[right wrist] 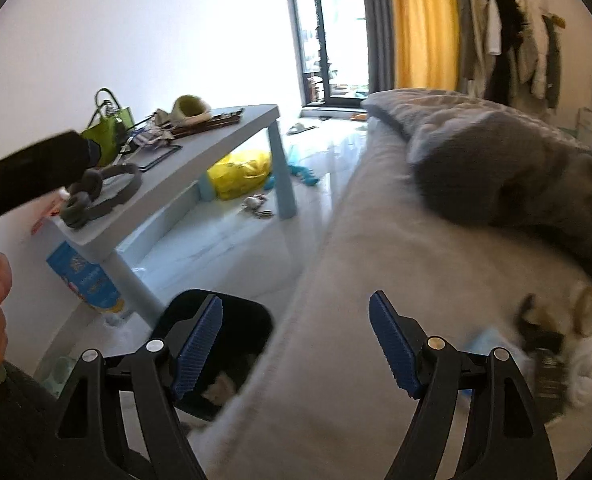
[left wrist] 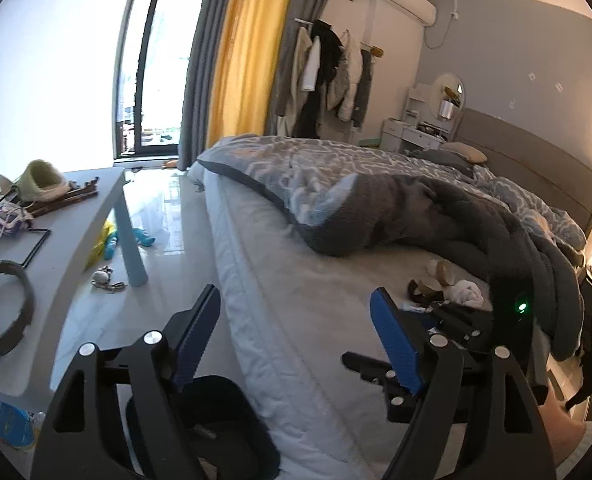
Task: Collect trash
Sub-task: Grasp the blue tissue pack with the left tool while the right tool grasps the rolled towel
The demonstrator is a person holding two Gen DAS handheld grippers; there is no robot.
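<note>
A small heap of trash lies on the white mattress (left wrist: 296,300): crumpled white tissue (left wrist: 470,294), a dark wrapper (left wrist: 420,288) and a brownish piece (left wrist: 442,270). In the right wrist view the heap is blurred at the right, with tissue (right wrist: 588,364) and a dark wrapper (right wrist: 548,372). A black bin (right wrist: 231,320) stands on the floor beside the bed; it also shows in the left wrist view (left wrist: 223,408). My left gripper (left wrist: 296,340) is open and empty over the bed edge. My right gripper (right wrist: 296,344) is open and empty above bin and mattress.
A grey quilt (left wrist: 416,208) is bunched over the bed. A light blue table (right wrist: 231,140) holds headphones (right wrist: 103,196), a green bag (right wrist: 107,124) and clutter. A yellow bag (right wrist: 239,172) and keys (right wrist: 255,204) lie on the floor under it.
</note>
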